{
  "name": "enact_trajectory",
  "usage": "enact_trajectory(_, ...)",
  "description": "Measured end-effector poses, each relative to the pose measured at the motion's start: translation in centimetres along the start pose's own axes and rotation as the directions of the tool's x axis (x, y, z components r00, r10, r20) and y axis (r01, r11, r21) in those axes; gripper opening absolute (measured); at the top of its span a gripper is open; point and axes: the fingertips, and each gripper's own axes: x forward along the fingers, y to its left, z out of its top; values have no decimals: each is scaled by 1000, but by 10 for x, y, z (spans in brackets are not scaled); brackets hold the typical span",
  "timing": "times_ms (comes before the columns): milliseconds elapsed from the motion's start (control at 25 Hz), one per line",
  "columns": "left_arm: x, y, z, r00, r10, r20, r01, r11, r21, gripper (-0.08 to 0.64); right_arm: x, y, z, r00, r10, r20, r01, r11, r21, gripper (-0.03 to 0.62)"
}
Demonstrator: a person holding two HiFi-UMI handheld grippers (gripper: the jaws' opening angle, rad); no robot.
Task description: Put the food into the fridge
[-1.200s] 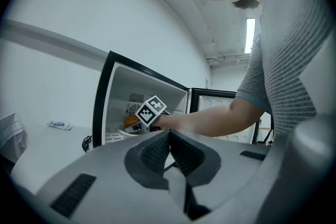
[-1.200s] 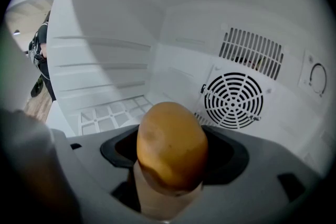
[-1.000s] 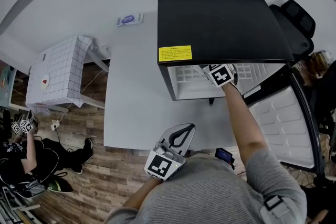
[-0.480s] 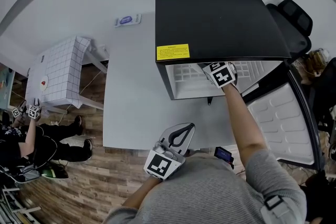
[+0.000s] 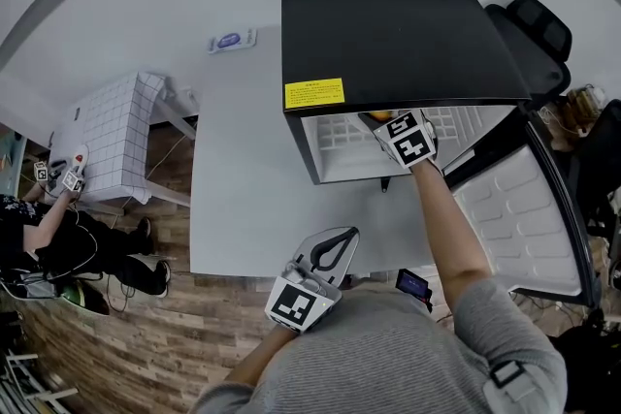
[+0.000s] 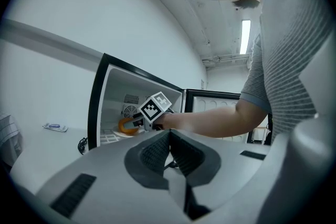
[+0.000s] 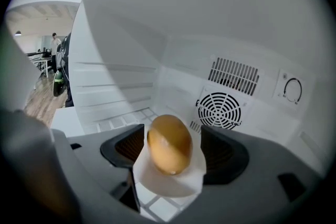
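Observation:
A golden-brown bread roll [image 7: 169, 143] lies on a small white plate [image 7: 170, 183] inside the black mini fridge [image 5: 388, 34]. My right gripper [image 7: 170, 148] reaches into the fridge, jaws on either side of the plate and closed on its edges, above the white wire shelf [image 7: 113, 122]. In the head view the right gripper [image 5: 388, 121] is at the fridge mouth with the roll [image 5: 376, 116] peeking out beside it. The left gripper view shows the roll [image 6: 127, 126] in the fridge too. My left gripper [image 5: 335, 247] hovers at the table's near edge, shut and empty.
The fridge door [image 5: 524, 228] stands open to the right. A fan grille [image 7: 221, 110] is on the fridge's back wall. The white table [image 5: 243, 189] carries a small blue-and-white item [image 5: 231, 40]. A black chair [image 5: 539, 24] is behind the fridge; a person [image 5: 49, 238] sits at far left.
The roll's orange edge now shows beside my right gripper at the fridge mouth. The left gripper has stayed put. The person at far left has shifted.

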Motion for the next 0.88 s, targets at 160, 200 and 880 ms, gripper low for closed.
enact_trajectory(160,-1,-3,1,1000,-10,3,10,1000,2,11,-4,4,-1,1000,-3,-4,3,1000,-2,327)
enact_trajectory(200,-1,-3,2,1000,-12,4,12,1000,4,11,-5,5,-2,1000,-6,-6,6,1000,-5,327)
enact_trajectory(880,-2,-11,2,998,-57,14,57,998,2,11,-38,11,-13,999,-46,16,46,999,13,327)
